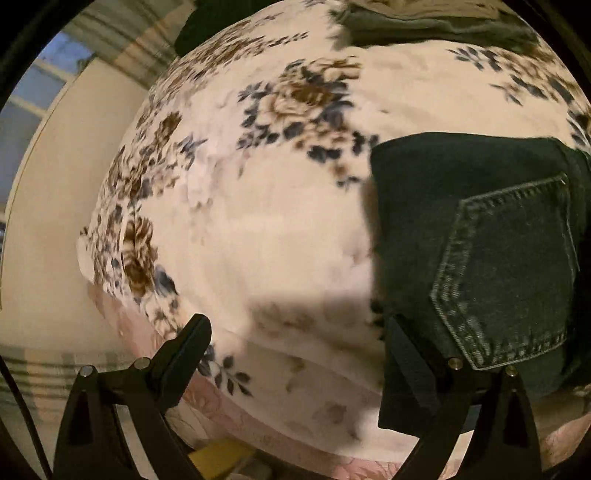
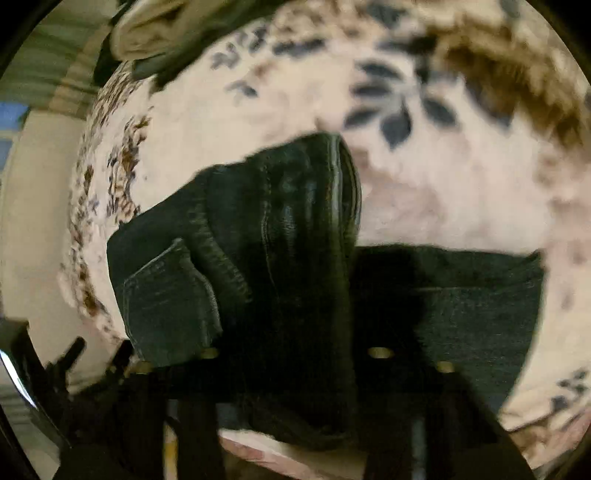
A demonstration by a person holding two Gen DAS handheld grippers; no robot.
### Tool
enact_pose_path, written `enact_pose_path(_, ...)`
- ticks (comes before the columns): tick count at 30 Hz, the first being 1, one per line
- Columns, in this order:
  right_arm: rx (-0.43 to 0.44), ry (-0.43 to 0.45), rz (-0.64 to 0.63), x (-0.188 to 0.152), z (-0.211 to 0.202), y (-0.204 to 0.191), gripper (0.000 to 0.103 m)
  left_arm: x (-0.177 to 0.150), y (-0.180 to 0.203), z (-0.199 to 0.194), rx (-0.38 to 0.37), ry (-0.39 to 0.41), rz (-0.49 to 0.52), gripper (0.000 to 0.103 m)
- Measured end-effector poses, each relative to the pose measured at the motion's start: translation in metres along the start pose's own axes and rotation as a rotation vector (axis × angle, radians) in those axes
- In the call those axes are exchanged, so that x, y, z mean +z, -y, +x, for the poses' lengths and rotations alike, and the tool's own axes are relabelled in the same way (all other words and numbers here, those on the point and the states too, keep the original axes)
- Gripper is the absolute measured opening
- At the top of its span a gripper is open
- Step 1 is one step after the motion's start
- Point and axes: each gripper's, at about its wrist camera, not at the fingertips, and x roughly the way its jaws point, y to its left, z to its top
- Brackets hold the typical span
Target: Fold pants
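Dark denim pants (image 1: 480,236) lie on a floral bedspread (image 1: 258,221), back pocket (image 1: 509,273) up, at the right of the left wrist view. My left gripper (image 1: 299,332) is open and empty above the bed edge; its right finger (image 1: 406,354) overlaps the pants' edge. In the right wrist view my right gripper (image 2: 291,354) is shut on a bunched fold of the pants (image 2: 295,240), lifted above the flat part (image 2: 461,295). The fingertips are hidden in dark cloth.
Other folded clothes (image 1: 424,22) lie at the far end of the bed, also in the right wrist view (image 2: 155,33). The bed's left edge drops to a pale floor (image 1: 48,258). A window (image 1: 33,92) is at far left.
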Motion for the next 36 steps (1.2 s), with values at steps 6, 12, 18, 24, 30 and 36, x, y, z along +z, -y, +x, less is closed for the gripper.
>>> enact_pose_path(6, -0.082, 0.119, -0.018, -0.011, -0.059, -0.003, 0.009, 0.008, -0.005, -0.011, -0.063, 0.01, -0.017, 0.097)
enact_pose_path(12, -0.151, 0.146, 0.102, -0.026, -0.118, 0.07, 0.009, 0.022, -0.003, -0.025, -0.174, 0.029, -0.051, 0.097)
enact_pose_path(18, -0.158, 0.027, 0.215, -0.048, -0.109, 0.149, 0.013, 0.037, 0.013, -0.023, -0.315, 0.013, -0.083, 0.097)
enact_pose_path(24, -0.078, -0.032, 0.278, -0.038, -0.099, 0.178, 0.056, 0.07, 0.03, -0.014, -0.537, -0.005, -0.14, 0.097)
enact_pose_path(30, 0.121, 0.086, 0.387, -0.015, -0.107, 0.2, 0.077, 0.102, 0.053, 0.035, -0.784, -0.146, -0.215, 0.096)
enact_pose_path(36, 0.284, 0.051, 0.527, -0.013, -0.063, 0.219, 0.024, 0.103, 0.061, 0.063, -0.926, -0.196, -0.304, 0.037)
